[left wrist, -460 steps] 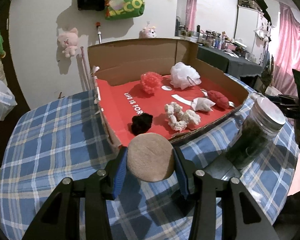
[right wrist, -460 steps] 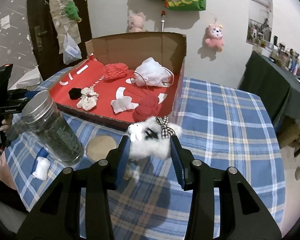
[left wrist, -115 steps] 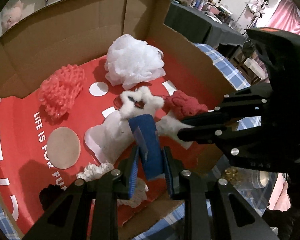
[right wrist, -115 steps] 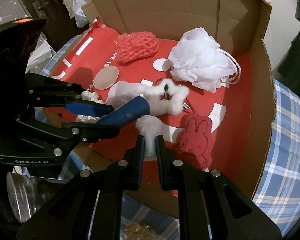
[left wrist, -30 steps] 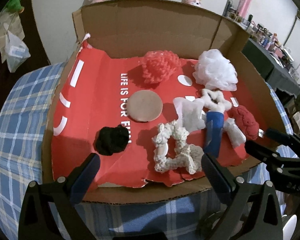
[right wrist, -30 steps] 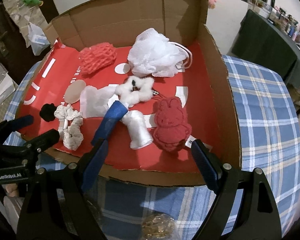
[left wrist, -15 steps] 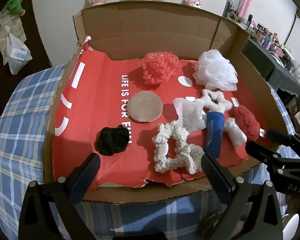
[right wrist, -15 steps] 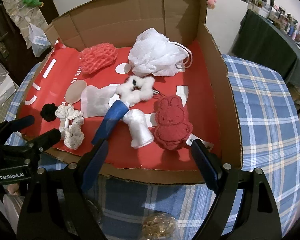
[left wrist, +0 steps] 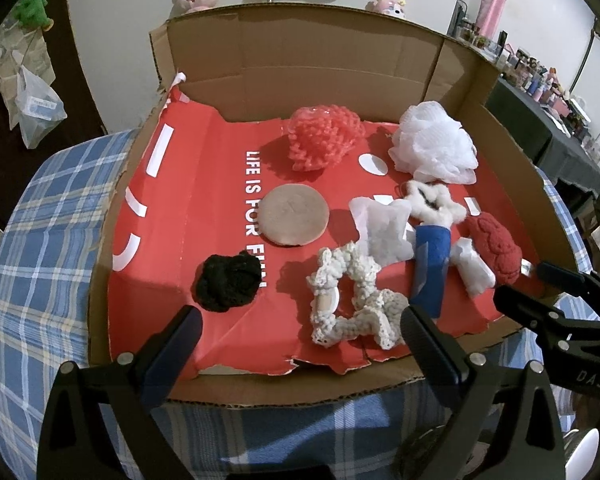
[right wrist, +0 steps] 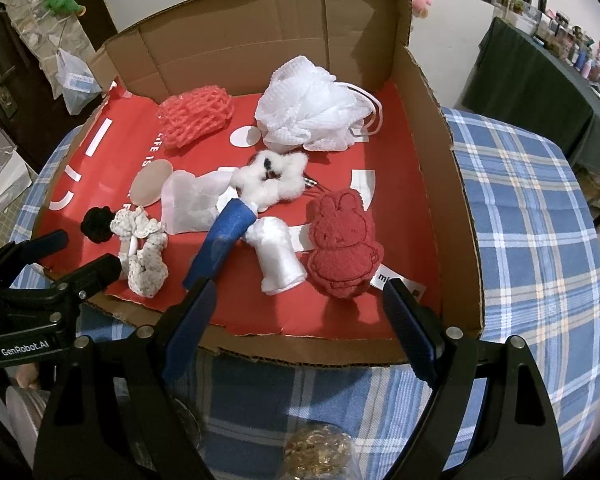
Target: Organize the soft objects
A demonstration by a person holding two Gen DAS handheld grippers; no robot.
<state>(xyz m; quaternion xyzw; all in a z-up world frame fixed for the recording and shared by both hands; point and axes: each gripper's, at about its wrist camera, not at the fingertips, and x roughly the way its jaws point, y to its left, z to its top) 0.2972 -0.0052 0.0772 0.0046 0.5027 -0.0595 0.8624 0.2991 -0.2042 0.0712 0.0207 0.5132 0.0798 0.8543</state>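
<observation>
A cardboard box (left wrist: pixel 300 68) with a red floor holds the soft things: a tan round pad (left wrist: pixel 293 214), a black scrunchie (left wrist: pixel 228 281), a cream scrunchie (left wrist: pixel 352 300), a coral mesh puff (left wrist: pixel 324 138), a white bath pouf (left wrist: pixel 434 142), a blue roll (left wrist: pixel 430 272), a fluffy white toy (right wrist: pixel 270 182), a small white piece (right wrist: pixel 278 258) and a red bunny (right wrist: pixel 342 236). My left gripper (left wrist: pixel 300 344) is open and empty at the box's near edge. My right gripper (right wrist: pixel 298 320) is open and empty at the near edge, right of the left one (right wrist: pixel 56 264).
The box (right wrist: pixel 440 120) sits on a table with a blue plaid cloth (right wrist: pixel 540 240). A jar lid with gold contents (right wrist: pixel 320 454) is below the right gripper. Plush toys hang on the wall behind. A dark table with bottles stands at the right (left wrist: pixel 548 120).
Since 3.8 s ago both grippers let go of the blue roll and the white piece and drew back out of the box. Over the last second both have hardly moved.
</observation>
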